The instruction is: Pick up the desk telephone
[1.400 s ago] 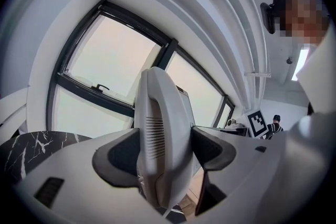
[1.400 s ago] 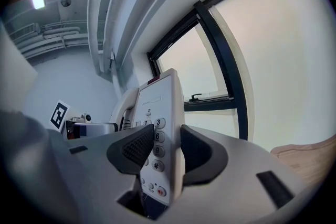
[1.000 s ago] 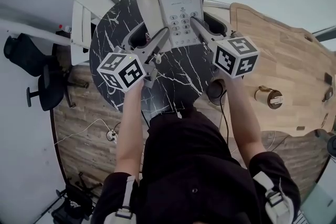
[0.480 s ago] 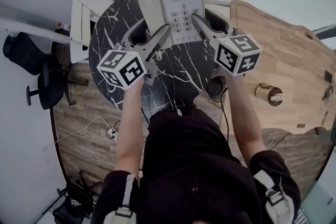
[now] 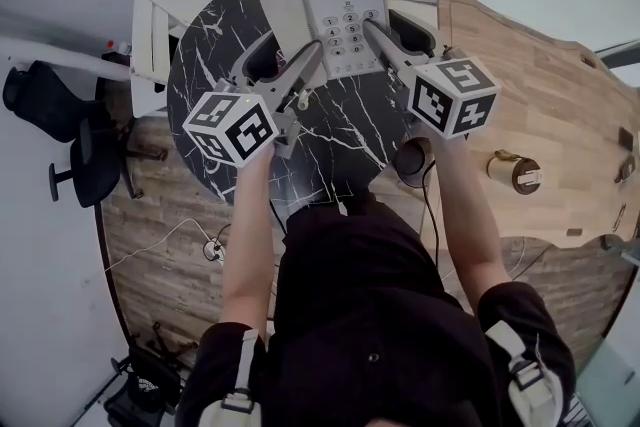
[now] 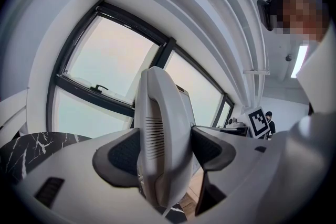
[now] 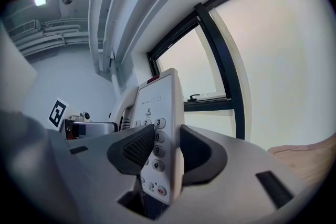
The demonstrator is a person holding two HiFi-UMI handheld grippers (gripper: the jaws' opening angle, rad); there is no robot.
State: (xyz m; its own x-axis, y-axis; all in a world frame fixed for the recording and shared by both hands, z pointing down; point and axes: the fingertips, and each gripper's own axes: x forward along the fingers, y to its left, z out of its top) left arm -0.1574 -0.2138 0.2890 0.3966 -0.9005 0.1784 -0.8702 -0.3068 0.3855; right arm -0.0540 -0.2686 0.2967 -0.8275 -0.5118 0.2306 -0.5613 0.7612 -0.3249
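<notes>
I hold a white desk telephone [image 5: 325, 5] with both grippers over the round black marble table [image 5: 340, 135]. Its handset lies on its left side, and it has a keypad and a red strip at the far end. My left gripper [image 5: 288, 55] is shut on the handset [image 6: 160, 139], one pad pressed on each side. My right gripper [image 5: 392, 33] is shut on the keypad edge of the telephone [image 7: 160, 128], one pad across the number keys and the other behind the case. In the left gripper view, wooden floor shows beneath the handset.
A black office chair [image 5: 60, 145] stands on the floor at the left, with a white unit [image 5: 150, 45] beside the table. A wooden desk [image 5: 540, 115] with a small round object [image 5: 515, 173] on it lies to the right. Cables [image 5: 200, 250] trail on the floor.
The head view has shifted a little. Both grippers keep the same hold on the telephone, with no clear move against the table.
</notes>
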